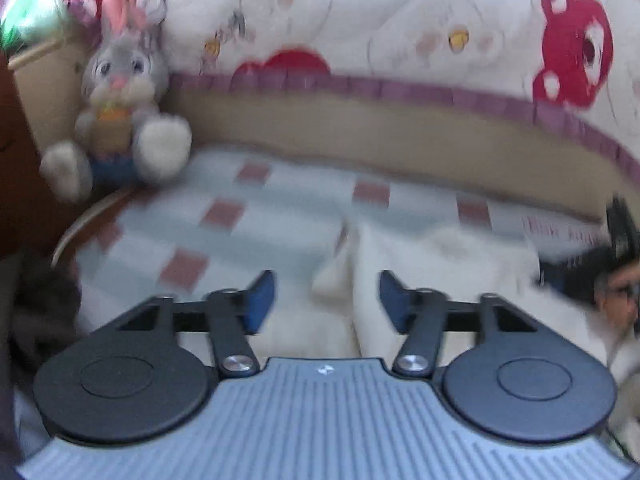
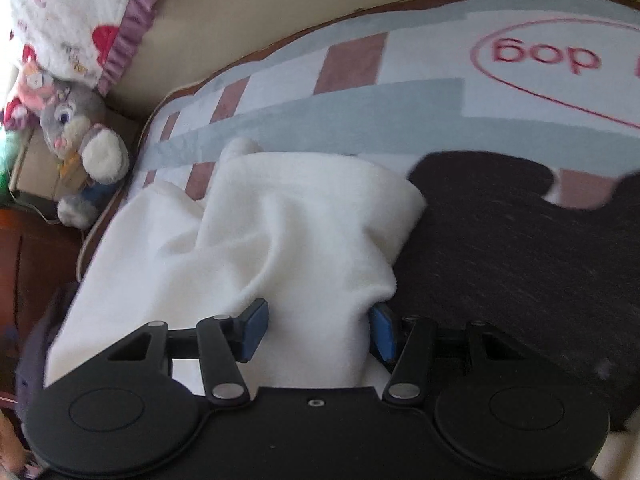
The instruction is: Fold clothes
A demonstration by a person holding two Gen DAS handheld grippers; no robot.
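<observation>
**Folding clothes on a checked bed cover: both grippers open**

Looking along the left gripper (image 1: 327,300), the view is blurred. Its blue pads (image 1: 260,300) stand well apart and press on nothing. Between and beyond them, in the lower middle of the frame, lies a white garment (image 1: 420,264) on the checked cover (image 1: 240,208). A grey plush rabbit (image 1: 120,120) sits in the upper left, against the cover's far edge. A white quilt (image 1: 400,20) with red bears and a purple frill fills the top of the frame. At the right edge a dark, blurred shape shows; what it is cannot be told.

From the right gripper (image 2: 318,330), the picture is sharper. The jaws are apart, and a fold of the white garment (image 2: 280,232) runs down between the pads (image 2: 256,330). The right pad is partly hidden under the cloth's edge, and the left pad stands clear of it, so the cloth is not pinched. The garment lies across the centre and lower left of the frame. A dark garment (image 2: 520,260) lies just beside it on the right, its edge under the white one. The cover (image 2: 400,100) shows above, with the rabbit (image 2: 80,152) at the left edge.
</observation>
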